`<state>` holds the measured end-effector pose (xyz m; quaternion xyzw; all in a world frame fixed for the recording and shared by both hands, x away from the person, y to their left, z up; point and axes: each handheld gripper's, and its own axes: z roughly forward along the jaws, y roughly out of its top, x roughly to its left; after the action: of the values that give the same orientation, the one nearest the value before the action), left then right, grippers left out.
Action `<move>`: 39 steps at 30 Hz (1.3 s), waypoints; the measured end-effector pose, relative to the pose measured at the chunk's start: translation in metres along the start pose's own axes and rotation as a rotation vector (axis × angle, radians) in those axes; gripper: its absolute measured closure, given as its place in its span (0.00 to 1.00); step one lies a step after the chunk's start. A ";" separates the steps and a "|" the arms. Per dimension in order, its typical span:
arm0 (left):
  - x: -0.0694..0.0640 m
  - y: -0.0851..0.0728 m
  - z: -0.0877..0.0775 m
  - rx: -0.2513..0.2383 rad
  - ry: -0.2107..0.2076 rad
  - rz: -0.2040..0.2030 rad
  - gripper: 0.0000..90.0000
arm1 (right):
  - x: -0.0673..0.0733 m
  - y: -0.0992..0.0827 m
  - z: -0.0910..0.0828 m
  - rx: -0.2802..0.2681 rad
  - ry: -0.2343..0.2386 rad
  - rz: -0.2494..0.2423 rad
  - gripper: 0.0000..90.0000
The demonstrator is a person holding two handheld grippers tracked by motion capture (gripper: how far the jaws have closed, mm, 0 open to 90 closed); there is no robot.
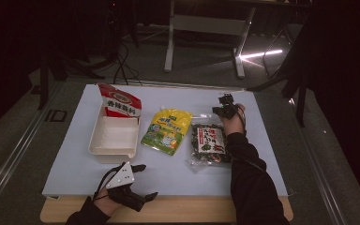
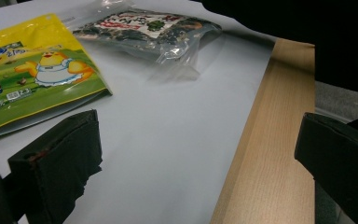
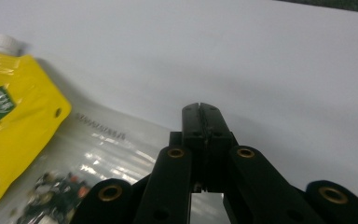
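The right gripper (image 1: 225,108) hangs clenched and empty just past the far edge of the clear seaweed packet (image 1: 209,143), toward the surface's (image 1: 75,173) right side. The left gripper (image 1: 143,180), released, rests at the near edge.

A yellow-and-green plastic pouch (image 1: 166,131) printed with a cartoon chick lies beside a clear plastic bag of dark green flakes (image 1: 209,144) bearing a red-and-white label. A red-and-white printed packet (image 1: 119,101) leans in a cream rectangular tray (image 1: 113,137).
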<state>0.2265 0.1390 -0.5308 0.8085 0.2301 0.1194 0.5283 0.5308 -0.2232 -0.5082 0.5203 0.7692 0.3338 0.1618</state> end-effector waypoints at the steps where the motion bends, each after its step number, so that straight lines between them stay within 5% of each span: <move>1: 0.000 0.000 0.000 0.000 0.001 -0.002 0.02 | 0.000 0.001 0.003 0.010 -0.011 0.003 1.00; 17: 0.001 -0.004 -0.005 0.001 0.018 -0.019 0.02 | 0.000 0.008 0.027 0.090 -0.049 0.019 1.00; 29: 0.000 -0.003 -0.005 0.003 0.018 -0.010 0.02 | 0.006 0.003 0.017 0.134 -0.013 0.025 1.00; 39: 0.000 -0.001 -0.003 0.002 0.015 -0.004 0.02 | 0.012 -0.018 0.010 0.146 0.005 0.010 1.00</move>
<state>0.2249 0.1417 -0.5301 0.8077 0.2358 0.1239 0.5260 0.5195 -0.2131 -0.5267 0.5338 0.7892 0.2789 0.1197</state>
